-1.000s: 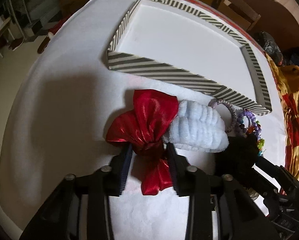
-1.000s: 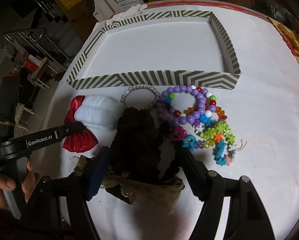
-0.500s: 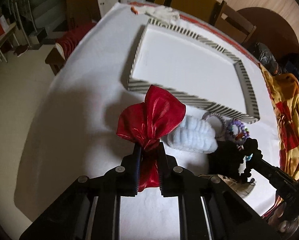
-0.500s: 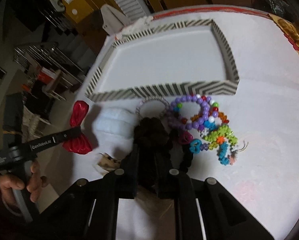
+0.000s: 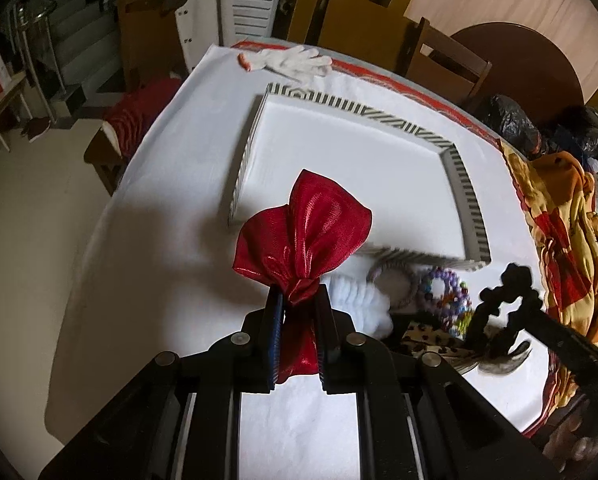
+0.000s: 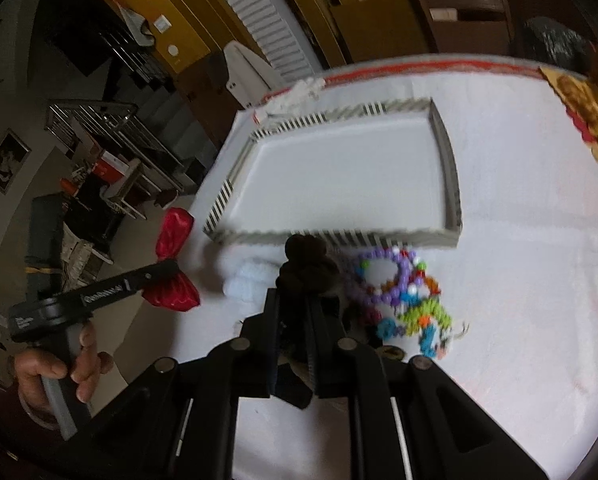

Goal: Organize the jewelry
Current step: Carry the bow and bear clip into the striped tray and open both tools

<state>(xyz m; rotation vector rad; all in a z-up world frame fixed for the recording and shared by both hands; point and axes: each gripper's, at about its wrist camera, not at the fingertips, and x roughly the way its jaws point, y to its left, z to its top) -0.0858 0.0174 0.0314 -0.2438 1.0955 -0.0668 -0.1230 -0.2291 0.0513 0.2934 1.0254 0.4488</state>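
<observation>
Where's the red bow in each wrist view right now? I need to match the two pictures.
Left wrist: red bow at centre, pinched at its knot in the left gripper, in front of the striped tray's near corner.
Right wrist: red bow at left, held off the table, left of the tray.
Shared landmark: striped tray.

The shallow tray (image 5: pixel 471 216) sits on the bench (image 5: pixel 147 248). Behind the tray's far edge lies a glove (image 5: pixel 291 60). Before its near wall lie a fluffy scrunchie (image 5: pixel 359 304), a hair tie (image 5: pixel 395 280) and a heap of bead bracelets (image 6: pixel 403 288), the scrunchie leftmost and the bracelets rightmost. A chair (image 5: pixel 447 60) stands beyond the bench, behind the tray.
</observation>
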